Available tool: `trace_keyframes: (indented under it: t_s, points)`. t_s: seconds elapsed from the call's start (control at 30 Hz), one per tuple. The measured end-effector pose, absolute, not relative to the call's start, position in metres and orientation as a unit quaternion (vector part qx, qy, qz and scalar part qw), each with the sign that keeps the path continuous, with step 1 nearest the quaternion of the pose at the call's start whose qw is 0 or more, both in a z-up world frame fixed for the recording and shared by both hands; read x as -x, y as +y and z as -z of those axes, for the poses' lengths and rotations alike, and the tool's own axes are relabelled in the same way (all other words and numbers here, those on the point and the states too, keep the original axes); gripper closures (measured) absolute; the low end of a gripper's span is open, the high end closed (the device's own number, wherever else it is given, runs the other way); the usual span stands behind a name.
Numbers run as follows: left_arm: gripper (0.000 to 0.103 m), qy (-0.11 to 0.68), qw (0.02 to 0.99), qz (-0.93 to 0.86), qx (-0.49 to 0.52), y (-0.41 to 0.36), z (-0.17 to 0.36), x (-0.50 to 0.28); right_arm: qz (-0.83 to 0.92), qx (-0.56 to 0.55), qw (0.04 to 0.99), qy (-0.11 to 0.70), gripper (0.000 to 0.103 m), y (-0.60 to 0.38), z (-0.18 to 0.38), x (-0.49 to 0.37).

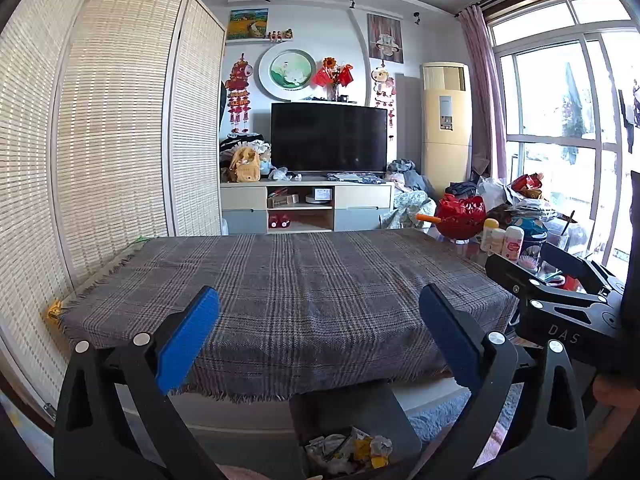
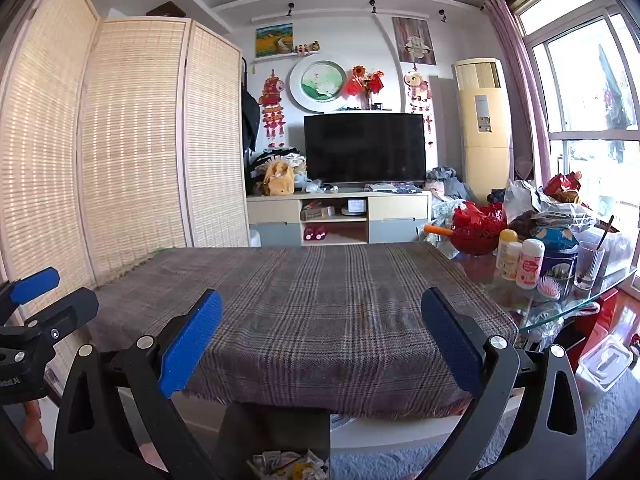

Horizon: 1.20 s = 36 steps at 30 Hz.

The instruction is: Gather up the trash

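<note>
the left tool [image 1: 319,336] is gaping wide and gripping nothing, hovering over the near edge of the plaid-covered tabletop [image 1: 304,280]; the right tool [image 2: 321,338] is gaping wide beside it; crumpled trash [image 1: 348,454] is lying in a dark bin [image 1: 384,412] below that near edge.

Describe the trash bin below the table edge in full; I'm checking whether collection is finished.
The trash bin is a dark, straight-walled container standing on the floor just in front of the plaid-covered table, partly under its overhanging fringe. Its open top shows crumpled wrappers, white, silvery and yellow, piled inside. Nothing grips it: both sets of tongs hover open above, left and right, holding nothing. Its base is out of view.
</note>
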<state>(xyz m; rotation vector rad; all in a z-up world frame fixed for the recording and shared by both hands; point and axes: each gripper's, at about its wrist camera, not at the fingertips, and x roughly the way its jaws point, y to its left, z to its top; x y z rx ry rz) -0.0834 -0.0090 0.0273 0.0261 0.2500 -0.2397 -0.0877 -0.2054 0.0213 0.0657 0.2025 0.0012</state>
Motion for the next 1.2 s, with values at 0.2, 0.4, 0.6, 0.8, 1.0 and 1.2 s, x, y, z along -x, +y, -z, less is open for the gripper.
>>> trace_keyframes:
  t_s: [0.2, 0.4, 0.6, 0.8, 1.0, 1.2]
  points:
    - [0.008, 0.122, 0.986, 0.111, -0.009, -0.009, -0.028, 0.082, 0.001, -0.034, 0.994, 0.102, 0.003, -0.205, -0.021, 0.087]
    - [0.008, 0.115, 0.988, 0.104, -0.008, -0.008, -0.028, 0.083, 0.003, -0.035, 0.994, 0.102, 0.003, -0.205, -0.023, 0.087]
    - [0.008, 0.12, 0.985, 0.125, -0.008, -0.011, -0.027, 0.082, 0.005, -0.037, 0.994, 0.104, 0.003, -0.206, -0.023, 0.086]
    - [0.008, 0.119, 0.987, 0.108, -0.011, -0.01, -0.024, 0.08, 0.004, -0.037, 0.994, 0.104, 0.003, -0.206, -0.023, 0.086]
    - [0.008, 0.122, 0.986, 0.109, -0.009, -0.008, -0.024, 0.076, 0.006, -0.036, 0.994, 0.105, 0.003, -0.207, -0.022, 0.085]
    - [0.008, 0.136, 0.985, 0.103, -0.016, -0.009, -0.025, 0.061, 0.012, -0.037, 0.994, 0.104, 0.003, -0.208, -0.023, 0.077]
